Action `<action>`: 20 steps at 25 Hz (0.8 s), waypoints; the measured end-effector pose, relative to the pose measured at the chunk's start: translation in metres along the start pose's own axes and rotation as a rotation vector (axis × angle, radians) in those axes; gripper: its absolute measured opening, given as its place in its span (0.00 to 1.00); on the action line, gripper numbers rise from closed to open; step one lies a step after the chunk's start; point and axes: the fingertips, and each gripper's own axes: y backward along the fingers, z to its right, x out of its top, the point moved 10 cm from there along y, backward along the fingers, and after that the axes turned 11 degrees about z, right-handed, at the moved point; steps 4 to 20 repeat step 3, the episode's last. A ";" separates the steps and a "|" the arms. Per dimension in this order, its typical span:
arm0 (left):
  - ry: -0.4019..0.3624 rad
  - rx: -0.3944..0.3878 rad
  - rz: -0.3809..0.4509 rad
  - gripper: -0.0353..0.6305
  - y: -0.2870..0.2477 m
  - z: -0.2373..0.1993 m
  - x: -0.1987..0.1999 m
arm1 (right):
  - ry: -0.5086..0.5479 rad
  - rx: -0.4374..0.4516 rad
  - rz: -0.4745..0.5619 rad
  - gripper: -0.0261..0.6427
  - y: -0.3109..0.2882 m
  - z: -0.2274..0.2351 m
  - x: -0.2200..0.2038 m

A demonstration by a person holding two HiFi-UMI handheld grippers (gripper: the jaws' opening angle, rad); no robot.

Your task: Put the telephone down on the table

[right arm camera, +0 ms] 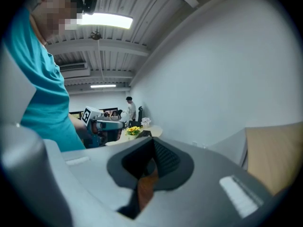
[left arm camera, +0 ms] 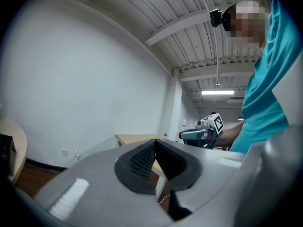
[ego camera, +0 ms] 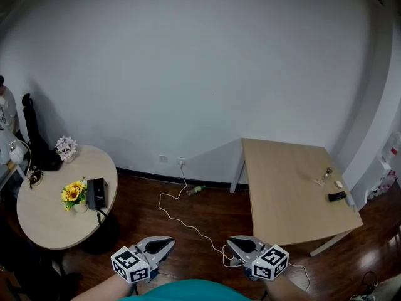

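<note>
Telephone, probably black corded box (ego camera: 96, 193) on round wooden table (ego camera: 44, 224): likely rigid, light, slick, pinch narrow sides; left gripper (ego camera: 169, 241), right gripper (ego camera: 231, 241) closed on nothing.

The telephone (ego camera: 96, 193) sits on the left table (ego camera: 53, 227), right of the flowers (ego camera: 74, 194). The right table (ego camera: 285, 196) stands well apart.

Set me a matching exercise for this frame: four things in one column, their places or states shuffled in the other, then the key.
Things
1. telephone
2. white cable
3. small black item
4. left gripper

Places or states
A. shut, nothing between its jaws
B. on the rectangular table
C. on the round table
D. lying across the floor

Pairs: 1-C, 2-D, 3-B, 4-A
</note>
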 end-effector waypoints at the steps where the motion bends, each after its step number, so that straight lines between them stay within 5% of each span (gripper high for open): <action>1: -0.002 -0.001 -0.001 0.06 0.000 0.000 0.000 | 0.001 0.001 0.001 0.04 0.000 0.000 0.000; 20: -0.003 -0.001 -0.003 0.06 0.001 0.000 0.000 | 0.004 0.004 0.003 0.04 0.000 0.001 0.000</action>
